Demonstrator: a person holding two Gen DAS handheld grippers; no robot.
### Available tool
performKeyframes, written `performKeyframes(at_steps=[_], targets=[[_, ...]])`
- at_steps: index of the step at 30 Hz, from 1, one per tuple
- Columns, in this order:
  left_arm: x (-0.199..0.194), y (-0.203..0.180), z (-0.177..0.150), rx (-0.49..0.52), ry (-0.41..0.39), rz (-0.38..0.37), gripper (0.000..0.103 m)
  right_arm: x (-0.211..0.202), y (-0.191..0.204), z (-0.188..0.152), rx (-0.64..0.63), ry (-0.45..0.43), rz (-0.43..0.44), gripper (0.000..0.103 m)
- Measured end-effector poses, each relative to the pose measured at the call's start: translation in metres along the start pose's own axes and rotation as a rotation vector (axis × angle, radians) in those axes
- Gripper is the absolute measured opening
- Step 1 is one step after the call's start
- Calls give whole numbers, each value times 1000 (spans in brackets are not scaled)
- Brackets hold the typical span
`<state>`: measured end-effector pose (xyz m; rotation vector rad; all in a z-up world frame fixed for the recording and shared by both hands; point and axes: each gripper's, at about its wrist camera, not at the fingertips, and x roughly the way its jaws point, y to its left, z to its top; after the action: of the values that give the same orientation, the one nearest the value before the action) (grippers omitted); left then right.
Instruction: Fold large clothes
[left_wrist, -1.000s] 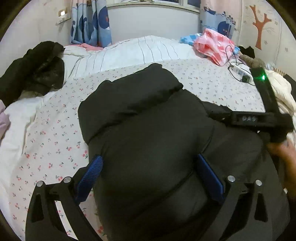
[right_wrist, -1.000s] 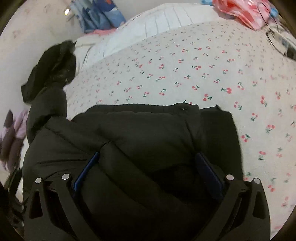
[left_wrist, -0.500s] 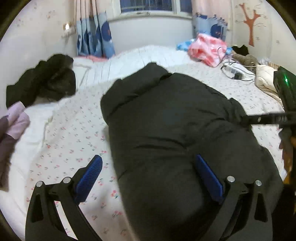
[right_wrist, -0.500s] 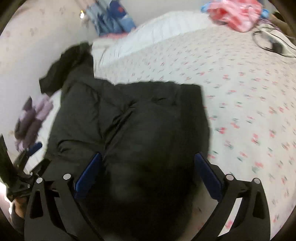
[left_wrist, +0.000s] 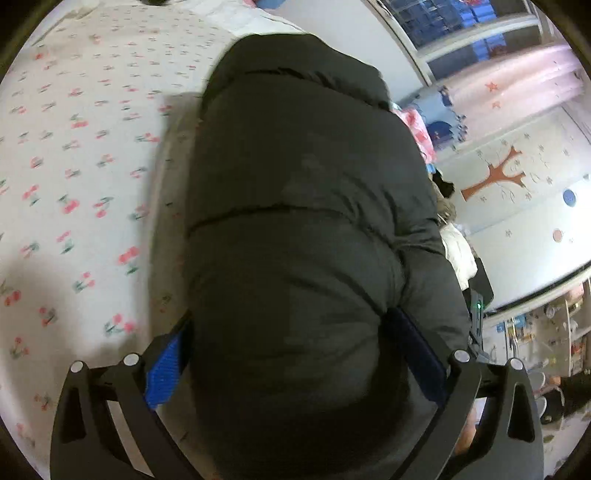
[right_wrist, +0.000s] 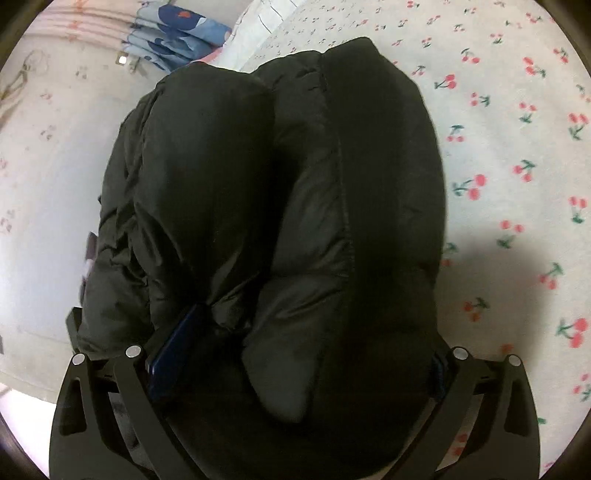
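The black puffer jacket (left_wrist: 303, 229) swallows most of what I can see from either wrist. In the left wrist view it bulges up between the blue pads of my left gripper (left_wrist: 295, 358); the left pad (left_wrist: 164, 373) shows bright, the right one is dim against the fabric, and the padding presses on both, so this gripper is spread wide and clamped around a thick roll of the jacket. The jacket's near end runs off the bottom of the frame.

From the right wrist view the jacket (right_wrist: 295, 206) appears as two fat lobes with a stitched seam between them. My right gripper (right_wrist: 295, 365) also sits wide around the bulk: its left pad (right_wrist: 177, 350) is buried in a crease, and its right pad is almost wholly covered, only a sliver at the jacket's edge. I cannot make out the fingertips themselves.

The cherry-print bedsheet (left_wrist: 74, 166) lies to the left in the left view and to the right in the right view (right_wrist: 517, 184). Only the left view shows the window (left_wrist: 461, 29), the tree decal (left_wrist: 495, 177) on the far wall, and cluttered shelves at the right edge. Only the right view shows the blue patterned curtain (right_wrist: 177, 33) at far left.
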<state>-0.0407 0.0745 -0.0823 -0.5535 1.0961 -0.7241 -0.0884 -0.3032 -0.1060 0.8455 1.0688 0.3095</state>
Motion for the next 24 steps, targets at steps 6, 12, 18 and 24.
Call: performKeyframes(at_steps=[6, 12, 18, 24], targets=[[-31, -56, 2, 264, -92, 33, 89, 23, 35, 5, -46, 7, 93, 97], [-102, -33, -29, 315, -233, 185, 89, 76, 93, -24, -236, 144, 185, 97], [-119, 44, -41, 110, -141, 237, 89, 56, 78, -45, -290, 144, 99, 96], [-159, -3, -7, 196, -336, 318, 89, -12, 133, -16, -418, -82, 97, 96]])
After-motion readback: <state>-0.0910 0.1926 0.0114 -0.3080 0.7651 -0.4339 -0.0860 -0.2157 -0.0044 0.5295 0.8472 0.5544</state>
